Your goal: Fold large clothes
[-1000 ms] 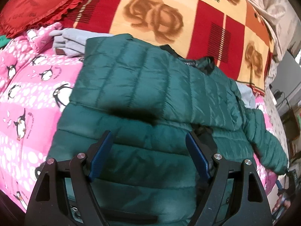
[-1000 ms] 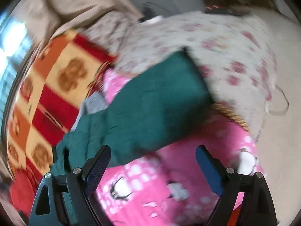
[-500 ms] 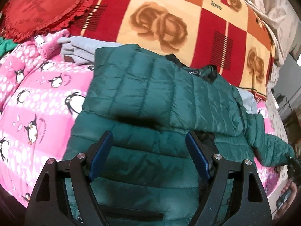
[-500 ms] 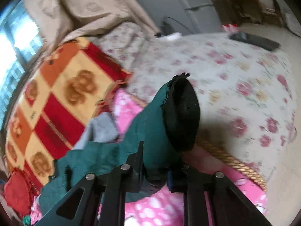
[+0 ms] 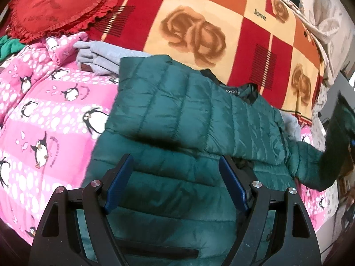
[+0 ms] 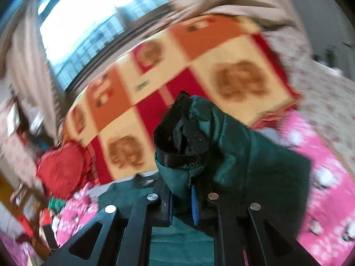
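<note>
My right gripper (image 6: 181, 206), fingers just clamped on the cuff (image 6: 177, 141) of the green puffer jacket (image 5: 177, 133) spread on the bed, should carry that sleeve flat across its chest, while my left gripper (image 5: 176, 186) hovers wide, empty.

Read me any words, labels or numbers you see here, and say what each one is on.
"love": on the red, orange and cream rose-patterned blanket, beside a rose.
Dark stitched writing on the red heart-shaped frilled cushion: too indistinct to read.
Small lettering beside each penguin on the pink penguin-print quilt: too small to read.
White label inside the collar of the green quilted puffer jacket: too blurred.
</note>
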`<state>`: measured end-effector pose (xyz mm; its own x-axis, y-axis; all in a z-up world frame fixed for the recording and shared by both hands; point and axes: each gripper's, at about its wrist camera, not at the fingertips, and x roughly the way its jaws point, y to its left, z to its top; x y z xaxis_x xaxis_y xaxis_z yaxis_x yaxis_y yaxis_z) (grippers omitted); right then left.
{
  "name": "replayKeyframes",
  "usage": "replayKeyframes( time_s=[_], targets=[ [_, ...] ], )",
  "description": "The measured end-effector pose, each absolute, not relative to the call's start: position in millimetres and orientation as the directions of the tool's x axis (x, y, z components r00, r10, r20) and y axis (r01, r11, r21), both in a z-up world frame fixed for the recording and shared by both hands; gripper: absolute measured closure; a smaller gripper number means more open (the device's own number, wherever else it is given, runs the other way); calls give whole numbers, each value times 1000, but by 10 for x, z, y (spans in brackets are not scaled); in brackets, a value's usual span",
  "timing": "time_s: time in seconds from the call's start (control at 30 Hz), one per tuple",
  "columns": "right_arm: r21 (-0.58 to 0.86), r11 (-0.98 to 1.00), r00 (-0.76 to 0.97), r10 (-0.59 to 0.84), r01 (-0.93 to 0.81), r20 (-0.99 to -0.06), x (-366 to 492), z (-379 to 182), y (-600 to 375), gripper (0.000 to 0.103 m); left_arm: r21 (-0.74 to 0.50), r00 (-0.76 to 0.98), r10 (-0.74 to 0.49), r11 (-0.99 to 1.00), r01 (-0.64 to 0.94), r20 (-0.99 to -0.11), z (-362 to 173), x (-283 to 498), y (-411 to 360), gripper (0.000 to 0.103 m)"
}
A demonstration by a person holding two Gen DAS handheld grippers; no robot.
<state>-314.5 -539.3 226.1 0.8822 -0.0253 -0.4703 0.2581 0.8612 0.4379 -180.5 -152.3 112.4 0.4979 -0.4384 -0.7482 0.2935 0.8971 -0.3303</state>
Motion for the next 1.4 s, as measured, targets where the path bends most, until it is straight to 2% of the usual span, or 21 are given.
replayKeyframes(
  time_s=[0.17, 0.3, 0.37, 0.47, 0.53, 0.57, 0.6, 0.63, 0.67, 0.87, 1.0, 1.13, 1.17, 1.2, 1.23, 1.3, 1.33, 1.4],
  targets=[
    [446, 886, 842, 144, 124, -520, -2481, 2036, -4692, 92, -356, 509, -437, 899, 254, -741, 1099, -1716, -1347, 23],
    [490, 871, 770, 286, 39, -570, -2035, 1633, -4170, 92, -377, 500, -441, 897, 230, -745, 1032, -1642, -1250, 23],
    [516, 856, 731, 334, 28, -595, -1853, 1403, -3982, 92, -380, 501, -443, 896, 228, -744, 1014, -1620, -1227, 23],
    [503, 862, 600, 370, 63, -709, -1566, 925, -3680, 92, -400, 500, -459, 888, 227, -734, 1009, -1592, -1197, 23],
    [510, 856, 590, 369, 86, -718, -1542, 811, -3651, 88, -423, 496, -479, 877, 230, -724, 1017, -1577, -1172, 23],
    [528, 846, 610, 381, 73, -695, -1573, 834, -3668, 80, -444, 491, -501, 864, 237, -713, 1024, -1571, -1157, 23],
    [549, 834, 624, 399, 59, -672, -1616, 875, -3703, 56, -464, 488, -521, 852, 243, -701, 1033, -1566, -1148, 23],
    [569, 821, 633, 415, 48, -653, -1663, 930, -3747, 25, -487, 485, -542, 837, 247, -686, 1044, -1562, -1134, 23],
    [578, 815, 643, 420, 44, -641, -1736, 976, -3789, 18, -506, 484, -558, 826, 248, -674, 1055, -1552, -1131, 23],
    [490, 871, 707, 333, 23, -624, -2330, 1423, -4106, 17, -521, 490, -580, 810, 269, -650, 1191, -1516, -1321, 23],
    [431, 898, 737, 232, 88, -635, -2862, 1521, -4446, 17, -465, 454, -549, 836, 292, -701, 1165, -1451, -1657, 23],
    [415, 892, 738, 156, 181, -656, -3265, 1466, -4773, 17, -323, 407, -437, 891, 319, -803, 978, -1353, -2136, 23],
    [412, 889, 739, 139, 199, -659, -3342, 1458, -4847, 17, -286, 394, -411, 896, 339, -822, 940, -1341, -2254, 25],
    [408, 887, 742, 121, 217, -659, -3427, 1453, -4929, 17, -252, 415, -396, 898, 360, -819, 950, -1361, -2339, 43],
    [402, 884, 744, 99, 239, -660, -3497, 1450, -5011, 17, -229, 442, -387, 901, 368, -810, 980, -1385, -2385, 56],
    [391, 874, 745, 53, 288, -665, -3581, 1434, -5162, 17, -224, 466, -390, 901, 372, -794, 1075, -1405, -2434, 75],
    [382, 866, 740, 20, 324, -672, -3604, 1415, -5244, 17, -240, 472, -409, 894, 378, -781, 1137, -1404, -2436, 81],
    [340, 846, 715, -68, 411, -696, -3611, 1381, -5371, 17, -241, 496, -422, 890, 388, -759, 1281, -1388, -2424, 83]
  ],
)
